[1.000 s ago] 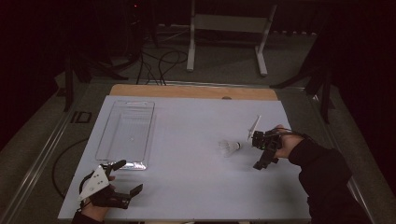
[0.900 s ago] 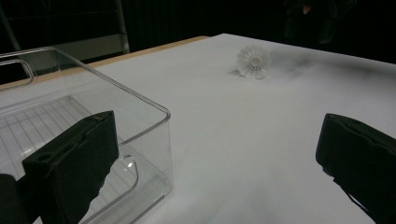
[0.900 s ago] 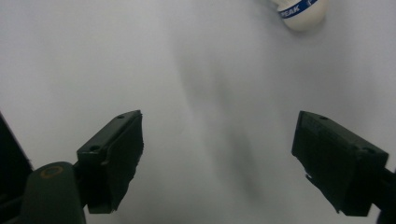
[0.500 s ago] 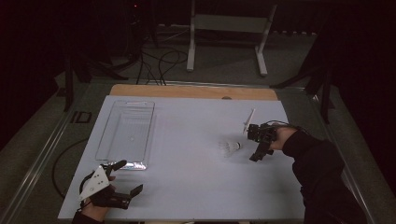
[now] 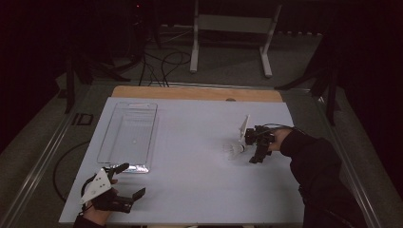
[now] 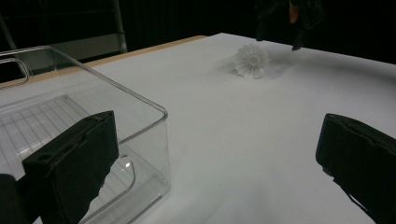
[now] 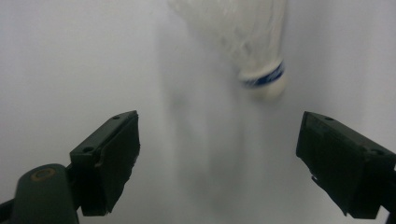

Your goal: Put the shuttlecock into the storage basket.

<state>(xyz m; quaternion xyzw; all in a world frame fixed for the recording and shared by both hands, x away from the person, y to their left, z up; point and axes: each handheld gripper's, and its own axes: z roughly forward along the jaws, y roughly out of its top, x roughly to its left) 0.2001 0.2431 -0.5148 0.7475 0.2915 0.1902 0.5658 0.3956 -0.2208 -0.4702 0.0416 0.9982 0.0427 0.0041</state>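
Right gripper (image 5: 253,151): you are holding it jaws wide and empty just beside the shuttlecock (image 5: 234,151) lying mid-table, having moved inward from a second ago. Left gripper (image 5: 129,183): you are resting it spread open, empty, unmoved, near the clear bin (image 5: 127,135).

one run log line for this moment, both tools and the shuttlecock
right tool: open, just short of shuttlecock | shuttlecock: on its side, ungrasped | left tool: open, beside clear bin | bin: nothing inside
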